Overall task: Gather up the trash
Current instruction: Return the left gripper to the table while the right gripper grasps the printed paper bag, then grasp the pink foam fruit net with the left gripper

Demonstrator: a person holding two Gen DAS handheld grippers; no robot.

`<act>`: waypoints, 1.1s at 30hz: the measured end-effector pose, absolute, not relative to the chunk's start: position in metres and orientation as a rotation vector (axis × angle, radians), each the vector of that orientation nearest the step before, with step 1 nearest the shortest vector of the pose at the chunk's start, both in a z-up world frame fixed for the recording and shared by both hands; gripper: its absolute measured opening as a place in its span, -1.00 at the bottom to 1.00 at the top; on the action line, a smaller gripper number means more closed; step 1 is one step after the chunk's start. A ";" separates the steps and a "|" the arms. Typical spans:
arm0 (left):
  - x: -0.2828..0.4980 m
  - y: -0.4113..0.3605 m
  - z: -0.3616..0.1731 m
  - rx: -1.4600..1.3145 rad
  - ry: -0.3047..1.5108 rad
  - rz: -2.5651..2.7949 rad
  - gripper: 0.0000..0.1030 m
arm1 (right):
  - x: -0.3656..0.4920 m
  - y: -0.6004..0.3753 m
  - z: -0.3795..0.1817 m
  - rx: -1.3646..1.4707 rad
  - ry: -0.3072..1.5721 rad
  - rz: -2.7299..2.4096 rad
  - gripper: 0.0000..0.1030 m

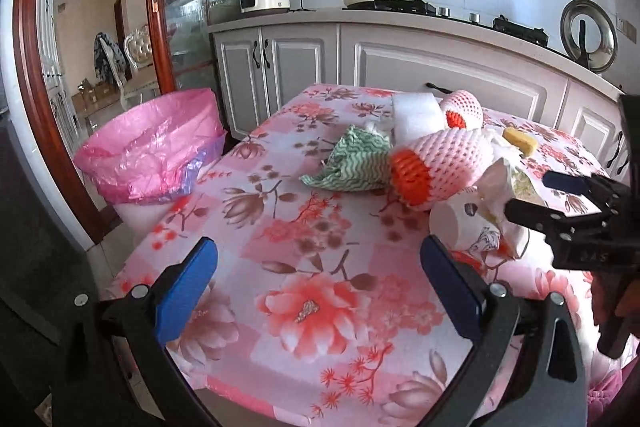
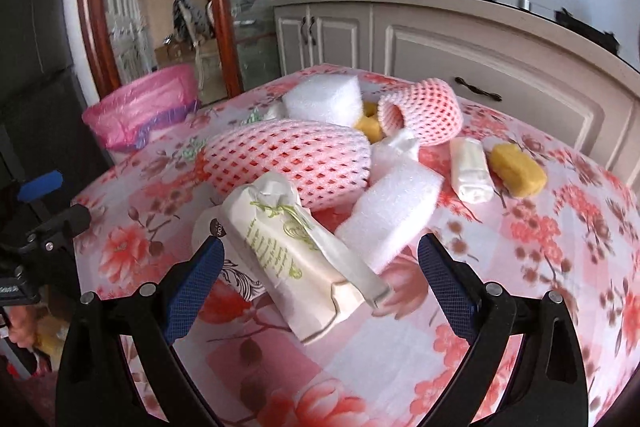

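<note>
Judging the paper bag (image 2: 298, 251) light and crushable, I would pinch its midsection; right hand-held gripper (image 2: 320, 281) stands apart, empty.

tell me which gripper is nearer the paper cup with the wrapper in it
Right. The right gripper is open around the paper cup; the left gripper is open over bare tablecloth beside it.

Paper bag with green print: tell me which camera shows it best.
The right wrist view: the paper bag lies whole and close between the open fingers of the right gripper, its print visible. The left wrist view catches only its crumpled end, partly behind that gripper.
</note>
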State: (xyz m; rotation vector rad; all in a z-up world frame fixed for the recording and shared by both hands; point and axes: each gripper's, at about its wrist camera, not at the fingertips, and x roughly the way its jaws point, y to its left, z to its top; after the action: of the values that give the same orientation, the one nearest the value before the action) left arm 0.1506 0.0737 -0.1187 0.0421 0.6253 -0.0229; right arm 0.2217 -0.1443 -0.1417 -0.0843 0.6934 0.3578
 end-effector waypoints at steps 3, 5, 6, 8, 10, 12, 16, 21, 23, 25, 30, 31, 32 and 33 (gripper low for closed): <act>0.148 0.071 -0.119 0.055 0.620 -0.031 0.91 | 0.228 -0.137 -0.143 -0.117 0.690 0.359 0.78; 0.146 0.068 -0.117 0.067 0.613 -0.036 0.91 | 0.233 -0.136 -0.145 -0.115 0.701 0.356 0.78; 0.145 0.067 -0.116 0.072 0.606 -0.037 0.91 | 0.234 -0.137 -0.146 -0.111 0.703 0.359 0.68; 0.144 0.067 -0.114 0.077 0.597 -0.038 0.91 | 0.234 -0.140 -0.149 -0.098 0.715 0.361 0.48; 0.144 0.067 -0.113 0.078 0.595 -0.039 0.91 | 0.233 -0.145 -0.152 -0.080 0.726 0.367 0.30; 0.146 0.067 -0.113 0.072 0.599 -0.041 0.91 | 0.228 -0.152 -0.151 -0.054 0.719 0.371 0.23; 0.150 0.062 -0.114 0.062 0.613 -0.057 0.91 | 0.218 -0.168 -0.145 -0.004 0.699 0.346 -0.04; 0.166 0.041 -0.109 0.084 0.601 -0.108 0.91 | 0.213 -0.187 -0.145 0.055 0.690 0.296 -0.32; 0.174 0.031 -0.107 0.084 0.594 -0.122 0.91 | 0.210 -0.191 -0.144 0.065 0.688 0.290 -0.32; 0.181 0.023 -0.108 0.077 0.606 -0.142 0.91 | 0.206 -0.196 -0.143 0.077 0.681 0.284 -0.32; 0.190 0.003 -0.120 0.060 0.649 -0.197 0.91 | 0.197 -0.219 -0.140 0.118 0.673 0.252 -0.32; 0.192 -0.003 -0.123 0.063 0.656 -0.203 0.91 | 0.195 -0.223 -0.140 0.125 0.670 0.243 -0.32; 0.194 -0.009 -0.125 0.070 0.660 -0.205 0.91 | 0.194 -0.227 -0.140 0.133 0.670 0.236 -0.32; 0.196 -0.012 -0.127 0.079 0.660 -0.203 0.91 | 0.192 -0.231 -0.140 0.142 0.671 0.230 -0.32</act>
State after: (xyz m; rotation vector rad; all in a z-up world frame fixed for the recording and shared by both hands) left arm 0.1958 -0.0122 -0.1266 0.0786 0.6597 -0.2027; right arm 0.1920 -0.2311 -0.1405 0.1416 0.6706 0.2302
